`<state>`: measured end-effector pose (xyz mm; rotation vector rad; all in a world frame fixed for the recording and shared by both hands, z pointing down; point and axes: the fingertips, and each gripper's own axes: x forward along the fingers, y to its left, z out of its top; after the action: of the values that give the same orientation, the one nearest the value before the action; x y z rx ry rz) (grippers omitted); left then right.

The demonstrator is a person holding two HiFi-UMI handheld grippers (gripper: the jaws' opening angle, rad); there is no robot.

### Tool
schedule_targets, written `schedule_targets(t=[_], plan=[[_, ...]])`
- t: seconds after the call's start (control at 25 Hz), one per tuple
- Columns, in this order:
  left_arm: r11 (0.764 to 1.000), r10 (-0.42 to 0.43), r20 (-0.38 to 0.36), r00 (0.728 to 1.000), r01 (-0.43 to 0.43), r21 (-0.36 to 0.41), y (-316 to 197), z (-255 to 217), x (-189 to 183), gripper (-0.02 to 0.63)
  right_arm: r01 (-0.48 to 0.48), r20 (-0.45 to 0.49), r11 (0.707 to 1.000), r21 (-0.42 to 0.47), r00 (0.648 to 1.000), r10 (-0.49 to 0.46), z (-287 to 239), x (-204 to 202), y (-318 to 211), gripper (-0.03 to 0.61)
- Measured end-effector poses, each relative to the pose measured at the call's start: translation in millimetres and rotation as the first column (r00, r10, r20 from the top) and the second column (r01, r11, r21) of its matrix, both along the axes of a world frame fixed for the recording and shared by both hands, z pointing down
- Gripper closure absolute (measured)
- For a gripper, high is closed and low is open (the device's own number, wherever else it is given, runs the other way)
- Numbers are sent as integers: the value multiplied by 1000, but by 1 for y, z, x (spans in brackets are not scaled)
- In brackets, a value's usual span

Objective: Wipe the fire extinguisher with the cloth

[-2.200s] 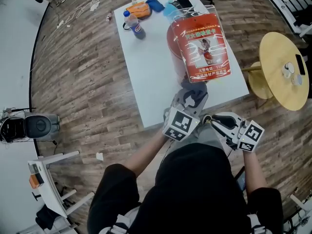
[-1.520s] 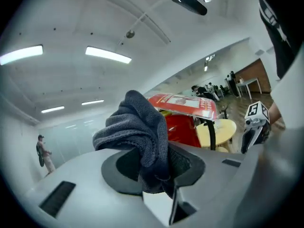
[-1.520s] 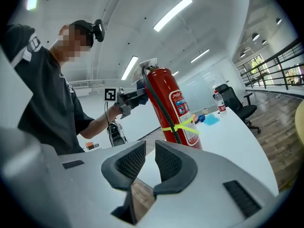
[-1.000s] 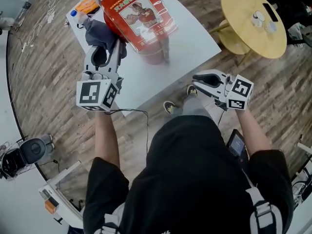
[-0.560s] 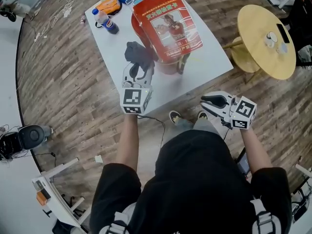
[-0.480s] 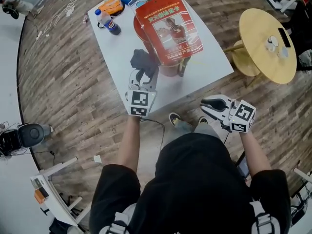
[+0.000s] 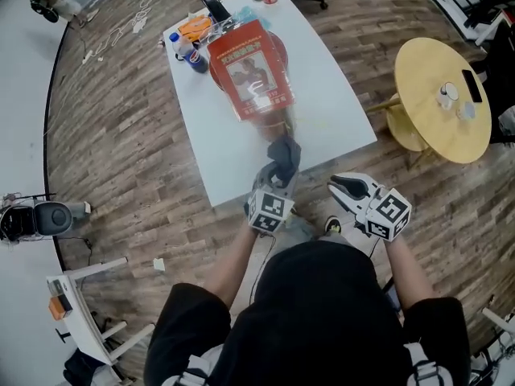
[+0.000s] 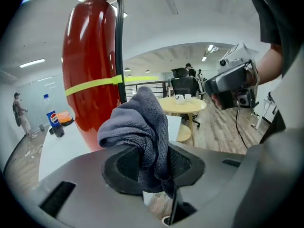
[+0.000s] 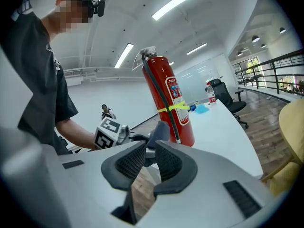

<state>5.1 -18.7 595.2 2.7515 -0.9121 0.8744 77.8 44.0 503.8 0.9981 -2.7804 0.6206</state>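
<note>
Your left gripper (image 7: pixel 274 180) clenches cloth (image 8: pixel 137 122) near fire extinguisher (image 8: pixel 90 65) base, at table (image 7: pixel 233 163) near edge. Right gripper (image 9: pixel 151 163) barely parted, empty. Wiping looks unfinished.

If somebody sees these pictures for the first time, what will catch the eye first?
The tall red extinguisher standing on the white table dominates every view. Just in front of it, near the table's front edge, the left gripper has its fingers shut on a bunched grey cloth. A round yellow table stands to the right.
</note>
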Motion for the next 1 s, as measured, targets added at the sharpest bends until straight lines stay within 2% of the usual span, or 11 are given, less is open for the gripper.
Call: schedule_targets(t=[0.12, 0.28, 0.4, 0.52, 0.6, 0.8, 1.0], plan=[[995, -105, -107, 989, 104, -12, 28, -38, -2, 482, -61, 11, 997, 55, 998, 60, -18, 11, 5, 508], [965, -258, -232, 938, 260, -27, 54, -91, -4, 482, -167, -11, 973, 157, 985, 170, -51, 35, 8, 508], [942, -328, -273, 905, 334, -26, 66, -118, 1, 482, -227, 22, 952, 207, 973, 228, -72, 48, 6, 508], [918, -382, -288, 878, 396, -12, 78, -138, 5, 482, -234, 47, 947, 221, 972, 229, -88, 47, 12, 508], [916, -380, -307, 873, 401, 7, 86, -150, 11, 482, -227, 52, 946, 231, 974, 221, -97, 43, 18, 508], [927, -325, -325, 888, 367, 75, 103, -175, 23, 482, -236, 40, 936, 261, 971, 234, -110, 36, 23, 520], [929, -318, -339, 885, 363, 76, 112, -179, 9, 482, -261, 25, 931, 256, 964, 263, -108, 25, 25, 537]])
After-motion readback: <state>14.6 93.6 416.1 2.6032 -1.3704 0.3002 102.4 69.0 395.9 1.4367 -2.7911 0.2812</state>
